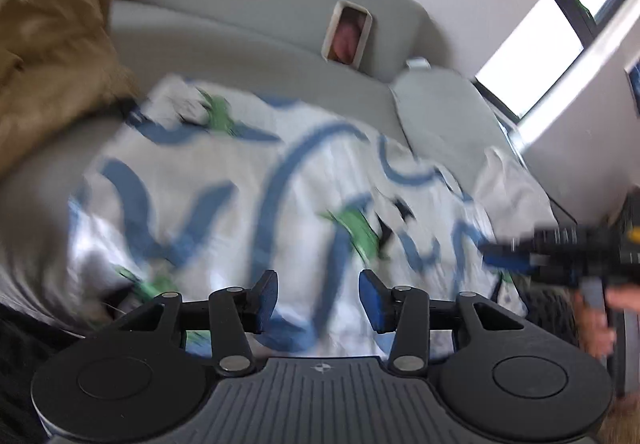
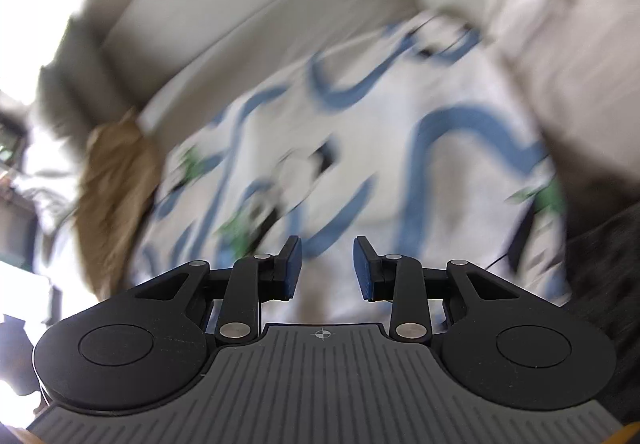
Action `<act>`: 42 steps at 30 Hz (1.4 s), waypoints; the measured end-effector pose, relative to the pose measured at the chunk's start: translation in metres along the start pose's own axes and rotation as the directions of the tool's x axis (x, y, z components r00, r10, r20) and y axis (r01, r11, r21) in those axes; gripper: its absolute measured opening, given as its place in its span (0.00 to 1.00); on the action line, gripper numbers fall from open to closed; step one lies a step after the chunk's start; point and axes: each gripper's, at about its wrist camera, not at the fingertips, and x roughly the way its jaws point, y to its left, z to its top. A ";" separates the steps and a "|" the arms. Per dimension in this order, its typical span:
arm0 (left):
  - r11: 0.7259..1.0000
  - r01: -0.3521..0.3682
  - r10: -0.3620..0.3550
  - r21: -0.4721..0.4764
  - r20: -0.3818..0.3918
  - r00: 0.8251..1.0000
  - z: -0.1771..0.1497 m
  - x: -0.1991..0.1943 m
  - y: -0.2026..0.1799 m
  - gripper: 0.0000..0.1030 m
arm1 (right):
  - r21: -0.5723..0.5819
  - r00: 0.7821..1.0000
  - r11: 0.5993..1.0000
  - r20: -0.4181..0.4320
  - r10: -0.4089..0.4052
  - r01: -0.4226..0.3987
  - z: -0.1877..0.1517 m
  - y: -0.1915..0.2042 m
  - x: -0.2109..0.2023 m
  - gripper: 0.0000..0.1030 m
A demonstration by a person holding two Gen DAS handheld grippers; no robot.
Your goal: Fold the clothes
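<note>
I am looking at the shirt, lying mid-frame on the sofa. It looks soft, light and floppy. My left claw and right claw are both spread, pinching nothing. I would grab a bottom corner.

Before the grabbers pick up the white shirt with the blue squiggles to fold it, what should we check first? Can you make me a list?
1. Left hand-held gripper empty, jaws apart: ok.
2. Right hand-held gripper empty, jaws apart: ok.
3. White garment with blue squiggles lies spread on the grey sofa, in front of both grippers: ok.
4. Garment lying flat and smooth: not ok, it looks rumpled near its edges.
5. Tan cloth clear of the garment: cannot tell, it sits right at one edge and the pictures are blurred.
6. Which edge or corner to grab: cannot tell, too blurry.
</note>
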 end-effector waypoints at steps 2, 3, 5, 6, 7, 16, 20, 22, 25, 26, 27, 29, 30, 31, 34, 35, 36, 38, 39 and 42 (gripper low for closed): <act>1.000 0.017 -0.017 0.025 -0.007 1.000 0.001 0.008 -0.007 0.41 | -0.017 0.995 0.997 0.066 -0.078 0.080 0.008 -0.009 -0.012 0.35; 0.999 0.025 -0.025 0.037 -0.010 1.000 0.002 0.012 -0.011 0.41 | -0.030 0.988 0.992 0.099 -0.118 0.121 0.011 -0.013 -0.019 0.35; 0.998 0.036 -0.035 0.055 -0.021 0.999 0.004 0.020 -0.016 0.41 | -0.039 0.971 0.980 0.154 -0.185 0.193 0.016 -0.023 -0.033 0.35; 0.997 0.040 -0.038 0.062 -0.027 0.999 0.004 0.023 -0.018 0.41 | -0.029 0.961 0.975 0.176 -0.213 0.221 0.018 -0.030 -0.040 0.35; 0.997 0.044 -0.042 0.069 -0.033 0.999 0.005 0.026 -0.020 0.41 | -0.018 0.958 0.973 0.181 -0.223 0.230 0.018 -0.035 -0.044 0.35; 0.996 0.009 0.014 0.091 -0.240 0.971 -0.006 0.061 -0.023 0.39 | 0.001 0.953 0.955 -0.063 -0.297 0.298 0.010 -0.073 0.011 0.36; 0.996 0.040 -0.021 0.084 -0.210 0.977 0.003 0.042 -0.019 0.41 | -0.066 0.937 0.936 -0.044 -0.348 0.345 0.017 -0.057 0.002 0.40; 0.998 0.032 -0.023 0.056 -0.141 0.990 0.023 0.025 -0.012 0.42 | -0.093 0.948 0.944 -0.005 -0.317 0.316 0.026 -0.044 -0.012 0.41; 0.999 0.009 -0.011 -0.034 -0.041 0.999 0.061 0.001 0.005 0.54 | -0.074 0.973 0.971 0.064 -0.221 0.226 0.051 -0.026 -0.037 0.51; 0.998 -0.001 0.000 -0.062 -0.011 1.000 0.072 -0.006 0.010 0.63 | -0.062 0.978 0.979 0.087 -0.190 0.196 0.059 -0.022 -0.044 0.53; 0.997 -0.014 0.015 -0.081 0.017 1.000 0.083 -0.010 0.016 0.64 | -0.054 0.980 0.984 0.112 -0.165 0.171 0.068 -0.017 -0.050 0.55; 0.993 -0.065 0.070 -0.101 0.046 0.996 0.105 -0.013 0.024 0.64 | -0.051 0.979 0.988 0.150 -0.137 0.146 0.083 -0.010 -0.058 0.59; 0.990 -0.092 0.099 -0.110 0.054 0.994 0.115 -0.011 0.028 0.64 | -0.055 0.978 0.988 0.158 -0.134 0.144 0.090 -0.007 -0.056 0.59; 0.987 -0.114 0.121 -0.116 0.058 0.991 0.125 -0.005 0.033 0.64 | -0.058 0.978 0.987 0.159 -0.138 0.148 0.098 -0.006 -0.052 0.59; 0.975 -0.169 0.177 -0.147 0.045 0.983 0.152 0.017 0.049 0.63 | -0.050 0.980 0.987 0.139 -0.142 0.150 0.118 -0.007 -0.032 0.59; 0.969 -0.188 0.194 -0.163 0.026 0.981 0.159 0.027 0.054 0.63 | -0.035 0.981 0.987 0.123 -0.148 0.154 0.123 -0.009 -0.023 0.59; 0.964 -0.203 0.208 -0.173 0.007 0.978 0.165 0.037 0.057 0.63 | -0.016 0.982 0.987 0.107 -0.156 0.158 0.129 -0.012 -0.013 0.58; 0.957 -0.225 0.226 -0.185 -0.015 0.974 0.171 0.056 0.064 0.62 | 0.030 0.982 0.985 0.077 -0.172 0.171 0.144 -0.023 0.008 0.58; 0.954 -0.234 0.234 -0.189 -0.021 0.972 0.174 0.064 0.066 0.62 | 0.049 0.982 0.983 0.066 -0.179 0.176 0.150 -0.027 0.018 0.57; 0.952 -0.255 0.255 -0.172 -0.023 0.967 0.179 0.086 0.073 0.63 | 0.085 0.980 0.979 0.052 -0.190 0.185 0.170 -0.038 0.047 0.57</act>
